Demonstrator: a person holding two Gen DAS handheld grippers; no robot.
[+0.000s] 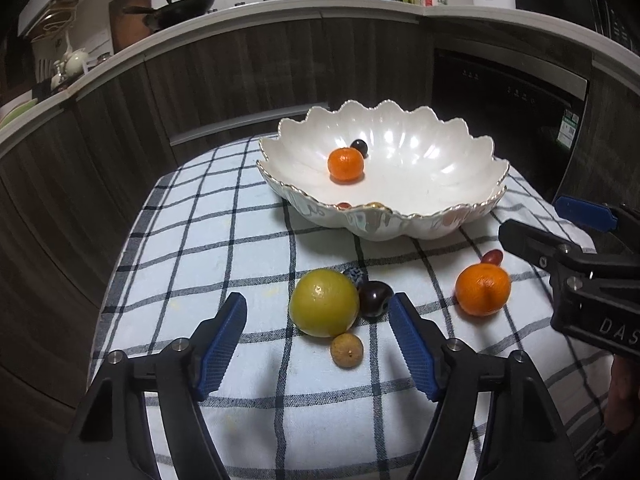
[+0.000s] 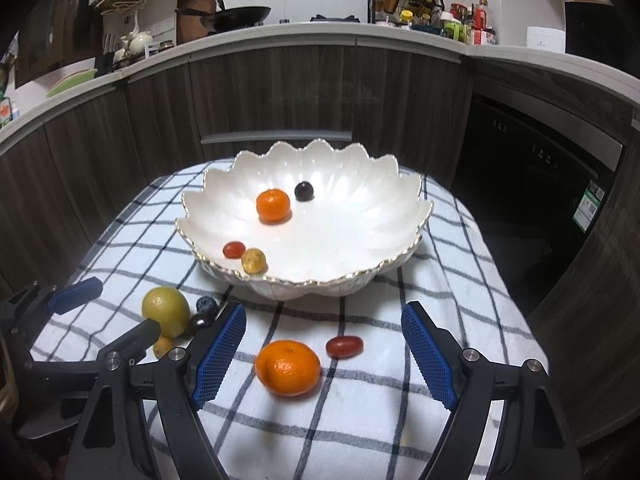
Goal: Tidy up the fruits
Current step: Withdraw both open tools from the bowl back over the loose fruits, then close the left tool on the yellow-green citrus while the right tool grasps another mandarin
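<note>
On a blue-and-white checked cloth (image 1: 224, 240), a wide white scalloped bowl (image 1: 432, 168) with a thin gilt rim, pearly and glossy inside. Inside the bowl, toward its left: a small bright tangerine (image 2: 273, 205), a dark round grape (image 2: 304, 191) just behind it, and near the front rim a red cherry tomato (image 2: 234, 249) touching a tan, rough-skinned longan (image 2: 254, 261). In front of the bowl on the cloth, two loose groups, well apart. To the left, a yellow-green citrus (image 1: 324, 302), smooth and the largest of the fruits, with a dark glossy plum-coloured fruit (image 1: 374, 298) just beside it on the right, a blueberry (image 1: 356, 275) tucked behind the two, and a second tan longan (image 1: 347, 350) just in front. To the right, a second tangerine (image 2: 288, 367), dimpled and deep orange, with an oblong red tomato (image 2: 344, 346) close behind it. Left gripper (image 1: 318, 312) spread wide and holding nothing, blue ribbed pads (image 1: 222, 348) flanking the yellow-green citrus and the dark fruit. Right gripper (image 2: 323, 326) likewise spread and empty, pads either side of the loose tangerine and the oblong tomato, touching neither. Behind, dark wood-grain cabinets (image 2: 280, 92) under a pale counter with a black wok (image 2: 240, 14) and a rack of bottles (image 2: 408, 0).
</note>
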